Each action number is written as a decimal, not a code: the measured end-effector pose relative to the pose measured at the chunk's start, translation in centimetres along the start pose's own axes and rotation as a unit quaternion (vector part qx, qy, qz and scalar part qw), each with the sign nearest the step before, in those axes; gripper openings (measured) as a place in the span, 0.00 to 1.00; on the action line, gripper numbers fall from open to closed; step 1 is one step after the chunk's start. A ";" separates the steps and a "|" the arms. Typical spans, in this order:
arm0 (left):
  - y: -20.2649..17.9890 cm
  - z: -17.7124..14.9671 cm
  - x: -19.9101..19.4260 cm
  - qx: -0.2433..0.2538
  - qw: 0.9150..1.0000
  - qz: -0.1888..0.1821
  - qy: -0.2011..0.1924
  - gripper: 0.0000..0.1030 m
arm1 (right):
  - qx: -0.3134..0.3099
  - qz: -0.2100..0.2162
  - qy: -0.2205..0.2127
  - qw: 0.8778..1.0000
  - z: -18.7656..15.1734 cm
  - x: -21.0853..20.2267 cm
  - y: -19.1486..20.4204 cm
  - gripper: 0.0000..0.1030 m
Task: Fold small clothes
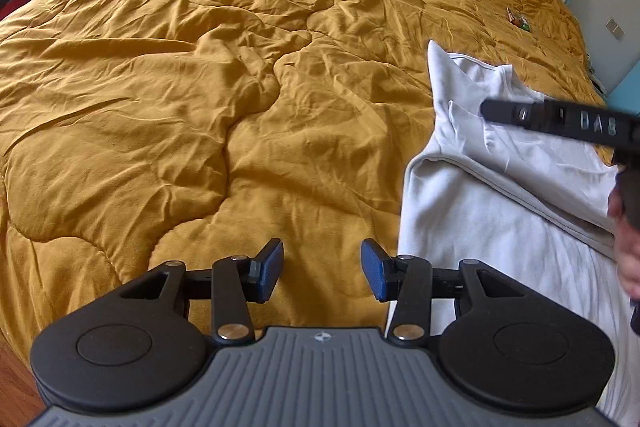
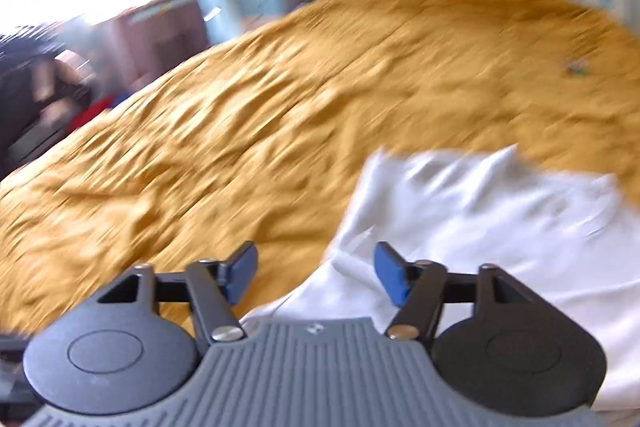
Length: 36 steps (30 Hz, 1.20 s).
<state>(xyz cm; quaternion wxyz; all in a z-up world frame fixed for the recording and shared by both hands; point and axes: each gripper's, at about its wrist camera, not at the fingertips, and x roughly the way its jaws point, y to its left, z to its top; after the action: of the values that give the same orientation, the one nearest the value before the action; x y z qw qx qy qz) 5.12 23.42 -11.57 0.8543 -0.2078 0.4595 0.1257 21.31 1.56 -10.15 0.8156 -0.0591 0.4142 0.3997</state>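
Looking along the left wrist view: left gripper (image 1: 322, 269) hangs over bare mustard quilt (image 1: 180, 87), jaws parted, nothing between the blue pads (image 1: 270, 269). White garment (image 1: 480, 219) lies at about 2 o'clock from the fingertips, partly folded, long axis running near edge to far edge; its near border sits just beside the right-hand pad. Right gripper (image 1: 560, 121) crosses over the garment's far part; a hand (image 1: 624, 251) shows at the frame edge.

Right wrist view, heavily blurred: right gripper (image 2: 316, 275) released, jaws apart and empty. Garment (image 2: 480, 227) spreads from 12 to 3 o'clock, directly under the right-hand pad (image 2: 394, 277). Judgement: right hand is nearer.
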 end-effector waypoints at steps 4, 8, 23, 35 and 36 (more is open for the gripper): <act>0.6 -0.1 0.9 -0.002 1.000 0.000 0.006 0.50 | -0.021 0.053 0.026 0.998 -5.2 0.6 2.0 0.59; -1.0 0.0 0.7 0.029 1.000 0.006 -0.005 0.50 | -0.057 -0.012 0.010 0.998 -9.8 -3.8 0.8 0.60; -11.1 -1.0 1.7 0.128 0.985 -0.076 -0.084 0.50 | 0.113 -0.349 -0.096 0.925 -20.6 -21.3 -19.0 0.55; -19.9 0.4 7.5 0.172 0.962 -0.120 -0.177 0.28 | 0.057 -0.403 -0.076 0.910 -20.3 -14.8 -25.2 0.43; -20.2 0.5 8.4 0.180 0.958 -0.116 -0.192 0.28 | 0.050 -0.392 -0.081 0.915 -20.4 -14.8 -25.5 0.39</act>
<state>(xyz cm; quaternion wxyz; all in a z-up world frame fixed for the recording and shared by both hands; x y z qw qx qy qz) 18.30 6.00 -13.51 0.9583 -0.0744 0.2750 -0.0210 21.36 -33.27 -18.65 0.9396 -0.1437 0.3091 0.0299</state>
